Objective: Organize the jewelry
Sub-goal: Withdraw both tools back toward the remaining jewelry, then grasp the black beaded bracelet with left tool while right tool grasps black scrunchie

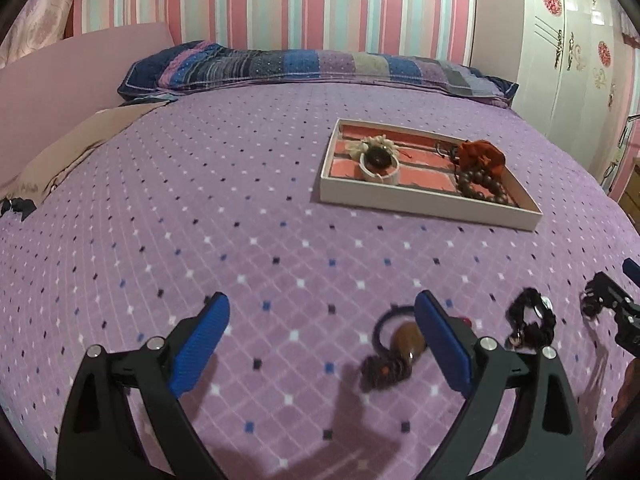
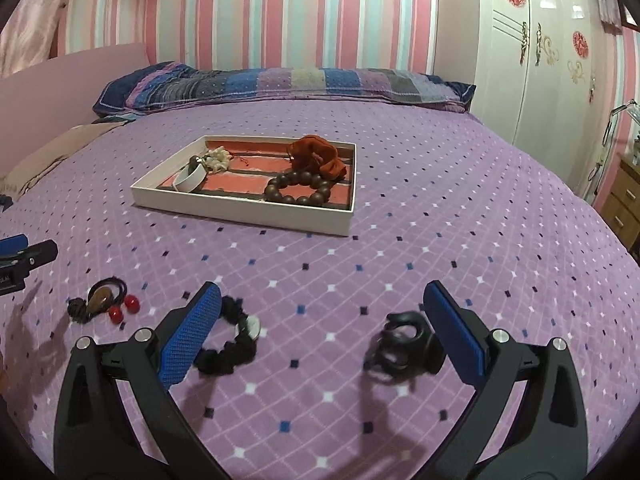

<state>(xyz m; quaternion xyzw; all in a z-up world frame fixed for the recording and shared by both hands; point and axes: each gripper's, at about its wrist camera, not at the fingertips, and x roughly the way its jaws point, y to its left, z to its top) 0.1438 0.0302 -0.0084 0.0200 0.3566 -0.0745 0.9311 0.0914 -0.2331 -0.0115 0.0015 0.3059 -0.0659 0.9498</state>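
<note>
A white tray [image 1: 420,204] [image 2: 240,210] with a pink lining lies on the purple bedspread and holds a wooden bead bracelet [image 2: 300,190], an orange scrunchie [image 2: 316,156], a white bangle [image 2: 192,178] and a cream flower piece [image 2: 218,158]. My left gripper [image 1: 322,320] is open and empty; a brown stone hair tie [image 1: 400,344] [image 2: 100,298] lies just inside its right finger. My right gripper [image 2: 322,308] is open and empty. A black scrunchie [image 2: 232,344] [image 1: 532,320] lies by its left finger, a black hair clip [image 2: 404,346] by its right finger.
Two red beads [image 2: 124,307] lie beside the brown hair tie. A patchwork pillow [image 1: 304,68] lies at the head of the bed. A white wardrobe [image 2: 540,48] stands to the right and a wooden nightstand [image 2: 624,200] at the far right.
</note>
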